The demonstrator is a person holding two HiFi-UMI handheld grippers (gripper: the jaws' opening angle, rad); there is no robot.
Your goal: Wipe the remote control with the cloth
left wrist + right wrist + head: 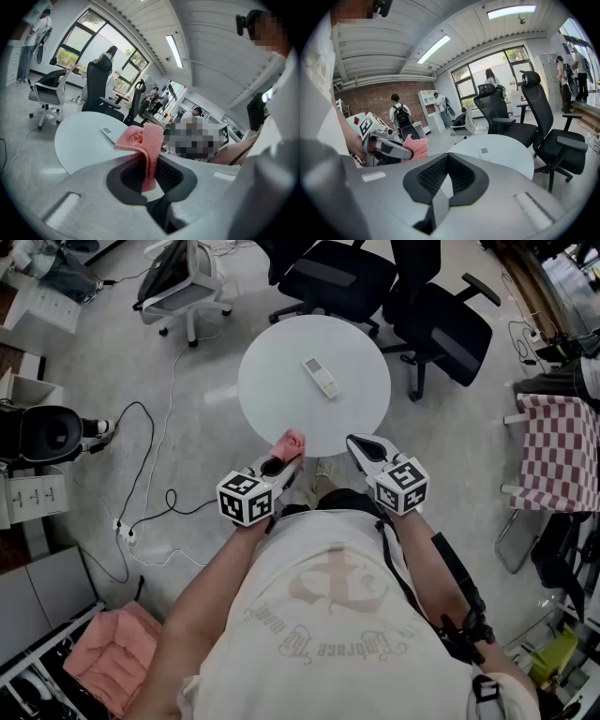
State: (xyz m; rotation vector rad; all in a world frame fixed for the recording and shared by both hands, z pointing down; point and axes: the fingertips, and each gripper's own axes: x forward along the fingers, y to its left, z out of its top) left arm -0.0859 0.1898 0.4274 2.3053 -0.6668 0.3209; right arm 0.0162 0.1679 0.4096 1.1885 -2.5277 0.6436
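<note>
While I hold both tongs near the round white desk (272,390), my left tongs (284,463) are clamped on the pink cloth (292,442), which sticks up in a fold past the jaw tips at the desk's near edge. My right tongs (360,445) are closed tight with nothing between the jaws. The white remote control (321,377) lies flat near the desk's middle, well apart from cloth and tongs, with black office chairs (441,320) beyond.

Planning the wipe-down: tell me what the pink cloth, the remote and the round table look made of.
Cloth: soft textile, perhaps microfibre or terry; it folds limply and shows a textured weave.
Remote control: probably matte white plastic, with a small display window.
Table: smooth white top, laminate or painted, can't tell which.
</note>
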